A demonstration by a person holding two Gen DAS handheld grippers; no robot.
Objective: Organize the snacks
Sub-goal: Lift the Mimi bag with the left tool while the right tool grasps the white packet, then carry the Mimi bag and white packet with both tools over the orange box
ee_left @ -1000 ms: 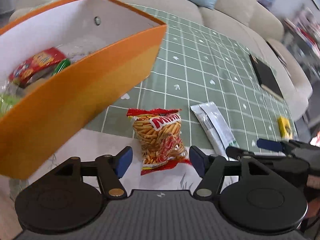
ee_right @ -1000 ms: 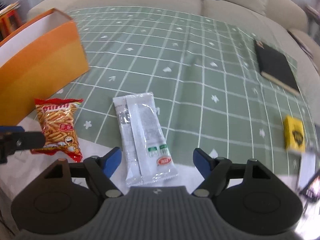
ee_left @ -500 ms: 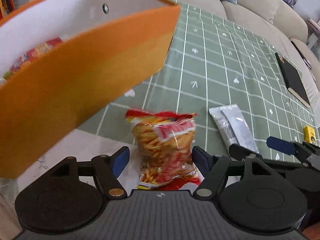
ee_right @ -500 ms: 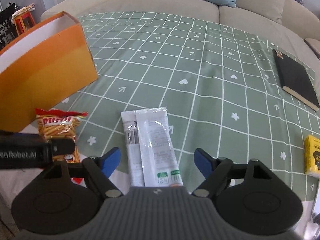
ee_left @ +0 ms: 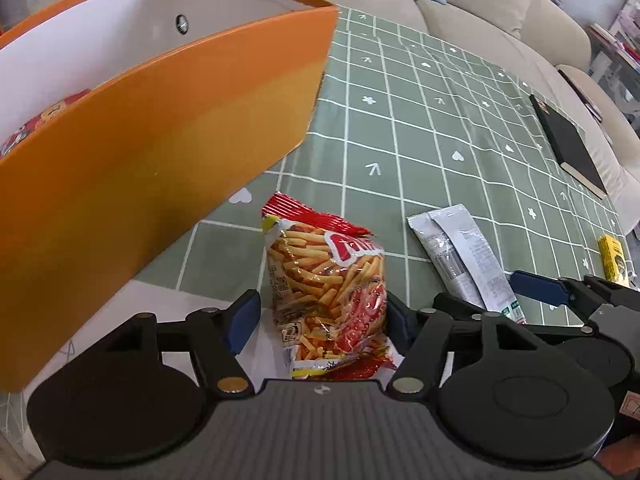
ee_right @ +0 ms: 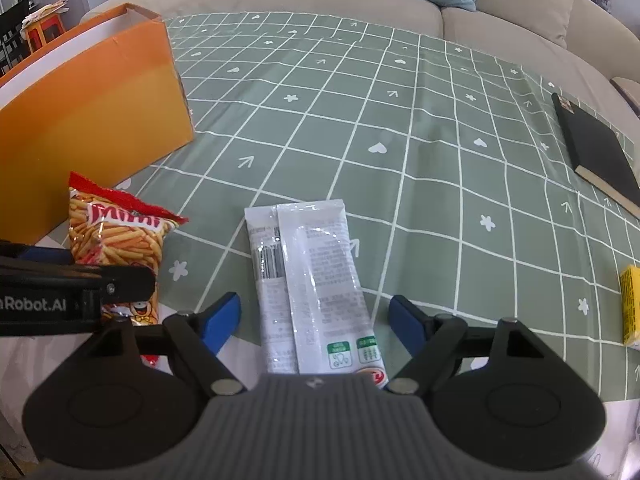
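Big beige sofa [ee_right: 280,4] runs along the far side, and the counter [ee_right: 400,128] in front of it wears a green grid tablecloth with little hearts and arrows. On the left sits an orange box [ee_left: 160,128], white inside, with a red snack pack [ee_left: 44,120] peeking over its wall. Far right there's a black notebook [ee_right: 596,156] lying flat, well apart from everything else.

Now the snacks. The white wrapper pack [ee_right: 308,280] lies flat at the near edge, long side pointing away, running right up between the two blue pads of the right tongs [ee_right: 314,320]. Those tongs are closing in but there's a gap on both sides, nothing pinched.

Just left of it, the bag of fry sticks [ee_left: 326,292] with a red top sits near the box's near corner. The left tongs [ee_left: 320,320] straddle its lower half and are closing too; the right pad looks about touching the bag, the left pad is clear of it, so it's not squeezed.

Smallest bit: a yellow packet [ee_right: 631,304] at the near right edge of the cloth.
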